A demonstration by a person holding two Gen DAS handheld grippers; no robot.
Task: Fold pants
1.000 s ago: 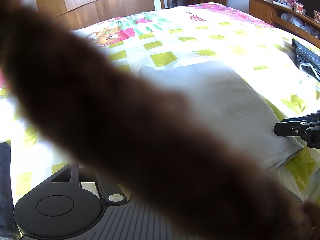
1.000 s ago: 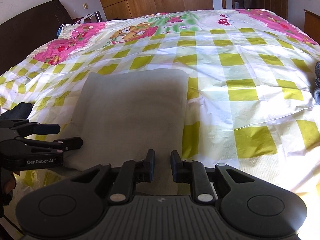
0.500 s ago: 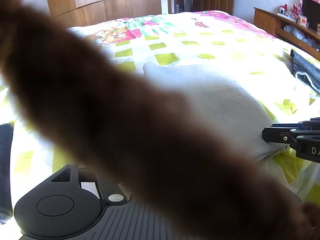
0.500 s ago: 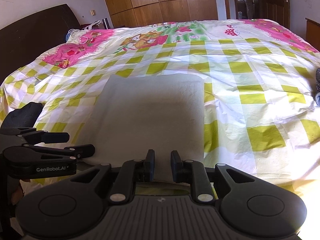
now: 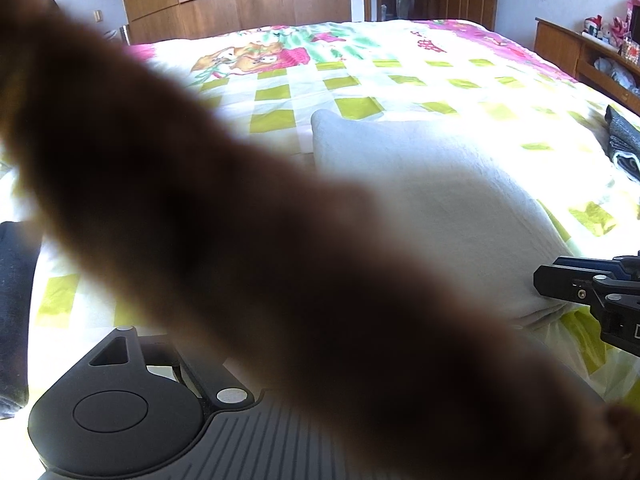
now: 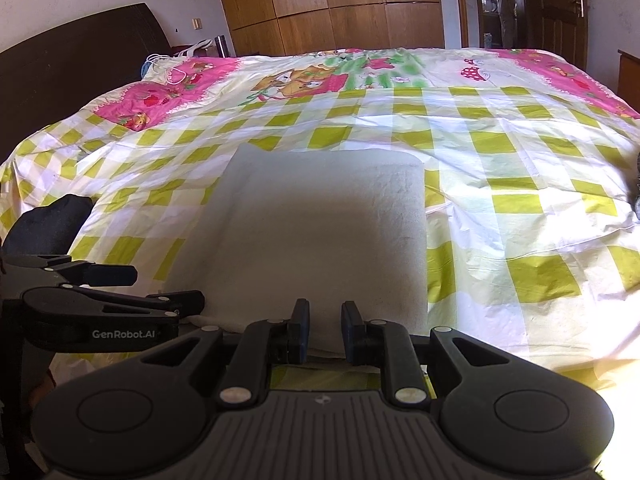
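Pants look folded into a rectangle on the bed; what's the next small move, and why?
Probably back the right gripper away from the near edge of the pants: they lie in a flat, neat rectangle, and its fingers stand apart, seemingly pinching nothing.

Premises: a bedroom in a private home. A large bed (image 6: 520,152) fills most of the room, covered by a sheet checked in white and lime green with pink cartoon borders. A dark headboard (image 6: 72,64) stands against the white wall on the left. Wooden wardrobe doors (image 6: 332,4) line the far wall. A wooden door (image 6: 560,4) stands open beside them, with a person (image 6: 506,8) visible in the room beyond. A wooden shelf unit (image 5: 580,56) holds small ornaments.
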